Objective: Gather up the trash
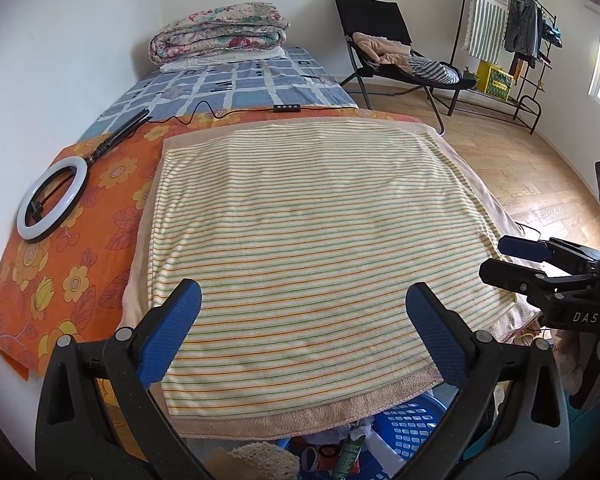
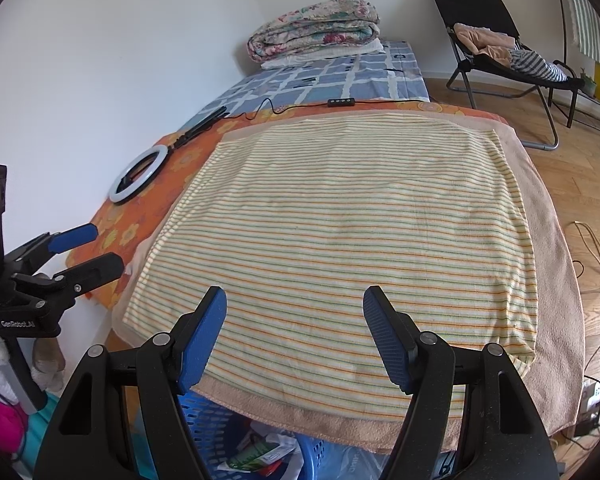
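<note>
The bed (image 1: pixel 260 80) runs along the white wall, and most of its near end is covered by a striped towel (image 1: pixel 300 240) laid flat over a peach one. Under that lie an orange flowered sheet (image 1: pixel 72 272) and, further back, a blue checked sheet (image 1: pixel 228 84) with a folded floral quilt (image 1: pixel 216 36) stacked against the wall. Across the wooden floor stand a black folding chair (image 1: pixel 380 40) heaped with clothes and a clothes rack (image 1: pixel 516 40) with a yellow crate beneath it. A ring light (image 1: pixel 52 204) rests on the orange sheet, its cable trailing to a small remote (image 1: pixel 286 108).

The blue basket (image 2: pixel 216 428) sits on the floor below the bed's near edge, partly hidden by the overhanging towel; inside it are crumpled paper and a green wrapper (image 2: pixel 252 458), the trash.

The left gripper (image 1: pixel 304 328) hangs above the towel with its jaws spread wide and nothing between them. The right gripper (image 2: pixel 294 332) hovers likewise, jaws apart and empty.

The right gripper's body reads "DAS"; the left one's reads "GenRobot.AI".
</note>
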`<state>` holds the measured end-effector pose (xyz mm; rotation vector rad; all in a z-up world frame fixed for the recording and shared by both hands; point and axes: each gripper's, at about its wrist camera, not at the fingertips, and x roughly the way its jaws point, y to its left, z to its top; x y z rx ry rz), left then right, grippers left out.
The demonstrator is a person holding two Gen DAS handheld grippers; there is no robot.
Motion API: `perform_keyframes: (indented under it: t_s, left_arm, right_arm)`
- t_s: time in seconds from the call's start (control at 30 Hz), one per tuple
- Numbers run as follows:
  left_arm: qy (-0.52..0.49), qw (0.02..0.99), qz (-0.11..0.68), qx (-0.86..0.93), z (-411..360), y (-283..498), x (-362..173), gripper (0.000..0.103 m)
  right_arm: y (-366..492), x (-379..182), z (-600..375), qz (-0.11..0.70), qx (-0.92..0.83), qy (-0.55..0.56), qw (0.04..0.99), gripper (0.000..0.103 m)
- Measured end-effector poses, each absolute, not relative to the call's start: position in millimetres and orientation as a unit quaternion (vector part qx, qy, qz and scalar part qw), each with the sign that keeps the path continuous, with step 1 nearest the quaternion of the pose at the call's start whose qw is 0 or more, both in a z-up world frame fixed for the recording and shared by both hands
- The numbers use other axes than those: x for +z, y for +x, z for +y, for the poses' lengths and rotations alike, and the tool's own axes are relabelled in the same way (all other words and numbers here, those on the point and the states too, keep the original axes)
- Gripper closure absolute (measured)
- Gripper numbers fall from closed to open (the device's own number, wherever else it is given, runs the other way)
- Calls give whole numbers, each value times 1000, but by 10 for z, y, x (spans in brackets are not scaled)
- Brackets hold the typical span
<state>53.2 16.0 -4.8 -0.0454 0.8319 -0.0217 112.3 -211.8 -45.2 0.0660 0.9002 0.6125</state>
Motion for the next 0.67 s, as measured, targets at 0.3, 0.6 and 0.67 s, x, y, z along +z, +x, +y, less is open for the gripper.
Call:
perform_keyframes:
  t_s: [0.3, 0.6, 0.67]
  left_arm:
    - [-29, 911, 410, -22, 156, 545, -19, 0]
    - [-30, 913, 406, -14, 162, 535, -1, 0]
    - [-24, 914, 404, -8, 156, 532, 2, 0]
  right_arm:
    - [1134, -475, -2120, 432, 292, 31, 853, 32]
    - [1159, -488, -2122, 435, 291, 32, 851, 32]
    - [1168, -492, -2130, 436, 290, 32, 851, 32]
